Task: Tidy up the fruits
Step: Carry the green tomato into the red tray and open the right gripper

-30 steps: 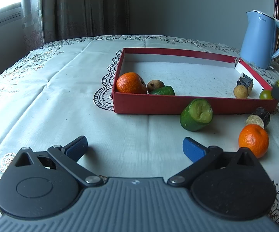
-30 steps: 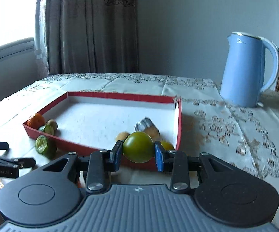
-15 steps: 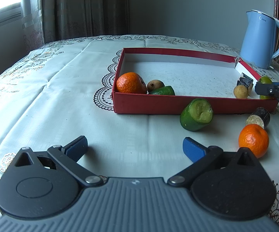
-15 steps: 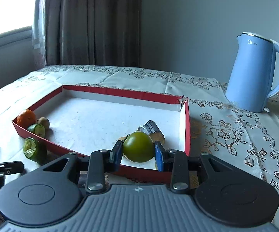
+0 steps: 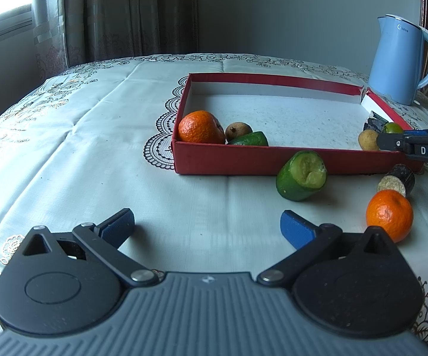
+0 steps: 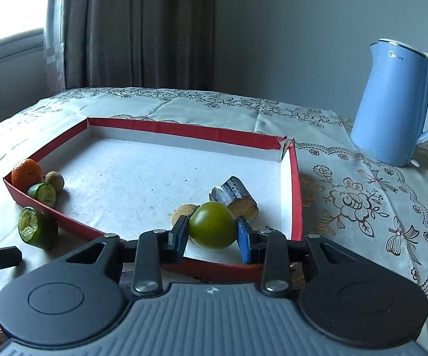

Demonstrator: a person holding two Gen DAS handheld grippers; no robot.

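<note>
Right gripper (image 6: 213, 238) tilted down over the near right corner of the red box (image 6: 297, 184), jaws clamped on a round green fruit (image 6: 212, 225) held just above the box floor. Left gripper (image 5: 206, 225) also angled down, low over the tablecloth (image 5: 80, 148), jaws wide and empty.

Room: grey wall, brown curtain (image 6: 136, 29), bright window at left. Round table under a white cloth with floral print; blue kettle (image 6: 398, 103) far right, well apart from the box.

In the box: orange (image 5: 201, 127), small brown fruit (image 5: 237, 130) and green piece (image 5: 251, 139) in the near left corner; dark cut chunk (image 6: 234, 197) and small tan fruit (image 6: 184, 212) just behind the held fruit. Outside (near side): cut green fruit (image 5: 301, 175), second orange (image 5: 389, 215), dark cut stub (image 5: 396, 179).
</note>
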